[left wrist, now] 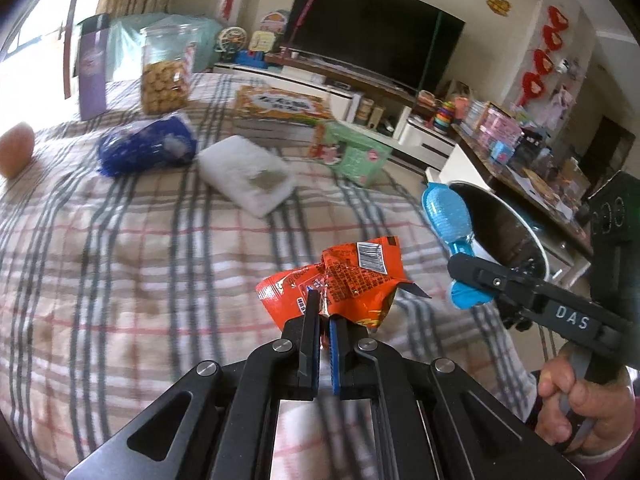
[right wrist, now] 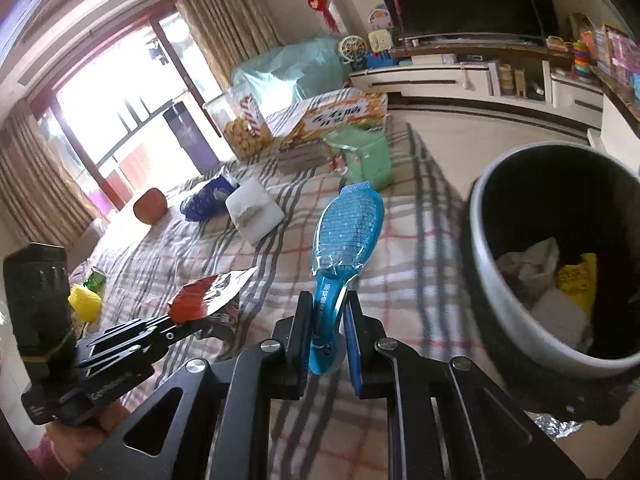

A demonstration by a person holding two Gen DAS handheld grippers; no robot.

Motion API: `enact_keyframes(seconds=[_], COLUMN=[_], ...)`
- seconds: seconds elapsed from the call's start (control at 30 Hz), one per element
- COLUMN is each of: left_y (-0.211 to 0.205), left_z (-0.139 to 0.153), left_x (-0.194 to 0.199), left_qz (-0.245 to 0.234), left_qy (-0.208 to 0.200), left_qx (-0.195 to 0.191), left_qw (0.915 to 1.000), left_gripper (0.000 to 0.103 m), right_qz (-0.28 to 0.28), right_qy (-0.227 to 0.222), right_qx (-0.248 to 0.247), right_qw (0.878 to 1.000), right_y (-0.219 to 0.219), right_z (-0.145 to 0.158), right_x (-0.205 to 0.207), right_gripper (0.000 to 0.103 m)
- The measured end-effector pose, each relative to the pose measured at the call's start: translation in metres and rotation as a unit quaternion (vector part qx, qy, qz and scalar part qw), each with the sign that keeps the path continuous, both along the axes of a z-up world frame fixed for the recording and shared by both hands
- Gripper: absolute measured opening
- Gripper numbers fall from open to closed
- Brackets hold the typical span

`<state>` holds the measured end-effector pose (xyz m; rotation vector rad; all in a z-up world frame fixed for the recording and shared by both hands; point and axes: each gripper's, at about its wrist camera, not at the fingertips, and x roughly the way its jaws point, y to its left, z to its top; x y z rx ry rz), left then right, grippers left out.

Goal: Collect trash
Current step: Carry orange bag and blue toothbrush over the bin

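Your left tongs (left wrist: 325,316) are clamped on the orange wrapper (left wrist: 340,284), low in the middle of the left view, above the plaid bed (left wrist: 160,248). Your right tongs (right wrist: 332,320) grip the blue brush (right wrist: 348,220) by its handle, just left of the bin (right wrist: 500,280), which holds trash at the right edge.

A: What is hidden in the left wrist view?
B: The orange wrapper (left wrist: 340,280) has its lower edge hidden between the left tongs (left wrist: 325,320); its print is too blurred to read.

A: And in the right wrist view?
B: The bin (right wrist: 516,280) is cut off at the right edge, and its contents are indistinct.
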<state>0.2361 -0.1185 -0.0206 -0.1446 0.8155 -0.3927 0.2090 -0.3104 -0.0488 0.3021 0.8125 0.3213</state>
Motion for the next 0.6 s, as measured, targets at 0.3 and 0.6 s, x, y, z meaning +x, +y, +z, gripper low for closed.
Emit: enact_keyframes(seconds=[0.3,0.6], left_y=[-0.04,-0.084], left_z=[0.007,0.014], left_x=[0.0,0.008], left_qz=[-0.04,-0.077], left_qy=[-0.007,-0.017], left_qx=[0.002,0.009], left_qw=[0.9992,0.9969], left_gripper=[0.002,0.002], right_qz=[-0.045,-0.085], right_qy=[-0.021,-0.021], right_qx=[0.001,0.0], right_qw=[0.999,0.996], right_y=[-0.047,-0.091], right_z=[0.017,0.017], right_x=[-0.025,-0.036], right_gripper=[0.015,0.004])
